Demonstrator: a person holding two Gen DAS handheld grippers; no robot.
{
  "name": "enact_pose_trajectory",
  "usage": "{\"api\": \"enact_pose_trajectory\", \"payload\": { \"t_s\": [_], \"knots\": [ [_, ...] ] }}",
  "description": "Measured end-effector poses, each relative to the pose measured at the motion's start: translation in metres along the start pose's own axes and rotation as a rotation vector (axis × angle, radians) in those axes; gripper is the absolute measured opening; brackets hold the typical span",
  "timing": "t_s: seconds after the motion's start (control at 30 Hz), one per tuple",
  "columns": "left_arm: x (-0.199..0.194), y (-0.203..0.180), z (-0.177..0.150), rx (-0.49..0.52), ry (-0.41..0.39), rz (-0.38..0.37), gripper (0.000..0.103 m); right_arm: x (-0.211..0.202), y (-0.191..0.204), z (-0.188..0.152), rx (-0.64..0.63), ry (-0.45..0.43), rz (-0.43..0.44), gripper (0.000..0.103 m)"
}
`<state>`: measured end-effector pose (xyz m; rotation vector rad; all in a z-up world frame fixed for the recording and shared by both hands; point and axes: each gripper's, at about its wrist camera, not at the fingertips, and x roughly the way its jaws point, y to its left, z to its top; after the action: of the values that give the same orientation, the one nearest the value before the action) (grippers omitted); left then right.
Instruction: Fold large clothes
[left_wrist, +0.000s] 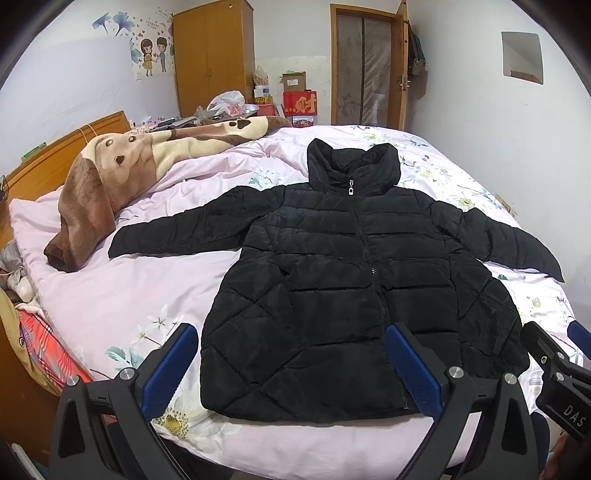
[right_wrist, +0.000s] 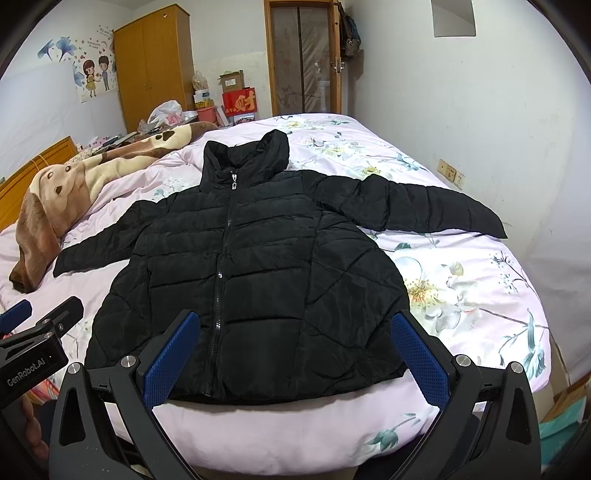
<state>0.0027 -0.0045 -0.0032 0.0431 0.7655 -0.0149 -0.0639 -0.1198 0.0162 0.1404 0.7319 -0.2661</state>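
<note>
nothing of the folding is done yet, as far as you can see. the black jacket (left_wrist: 343, 280) lies flat on the bed (left_wrist: 110, 295), front side up, zipper closed up to the collar, with its hem near the bed edge that is closest to you. both sleeves are spread out to the sides, the left sleeve (left_wrist: 177, 232) toward the headboard side and the right sleeve (right_wrist: 424, 206) toward the wall side. the hood lies above the collar, toward the far edge. so all is left for you: the sleeves in, then the body folded.

your left tongs (left_wrist: 291, 373) are spread wide and hold nothing; they hover over the hem. your right tongs (right_wrist: 295, 358) are also spread wide and empty, over the hem too.

the jacket is padded and quilted, with straight seams across the chest and diagonal seams lower down; the shell looks smooth and a little shiny, so i think it will slip and spring back. the bed cover is pale pink with flower print, soft and wrinkled. a brown fleece blanket (left_wrist: 110, 177) lies at the headboard side, apart from the jacket.
</note>
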Motion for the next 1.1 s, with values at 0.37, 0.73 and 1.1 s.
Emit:
{"api": "enact_pose_trajectory", "payload": {
  "t_s": [0.37, 0.73, 1.1],
  "knots": [
    [0.0024, 0.0072, -0.0017, -0.007, 0.006, -0.010, 0.103, 0.0003, 0.0002, -0.0003, -0.002, -0.001, -0.001, 0.103],
    [0.0041, 0.0062, -0.0040, -0.008, 0.014, -0.016, 0.102, 0.0005, -0.0005, 0.0004, -0.001, 0.001, -0.003, 0.103],
    [0.0053, 0.0069, -0.0046, -0.007, 0.020, -0.019, 0.103, 0.0024, -0.0025, 0.0032, -0.002, -0.001, -0.002, 0.103]
  ]
}}
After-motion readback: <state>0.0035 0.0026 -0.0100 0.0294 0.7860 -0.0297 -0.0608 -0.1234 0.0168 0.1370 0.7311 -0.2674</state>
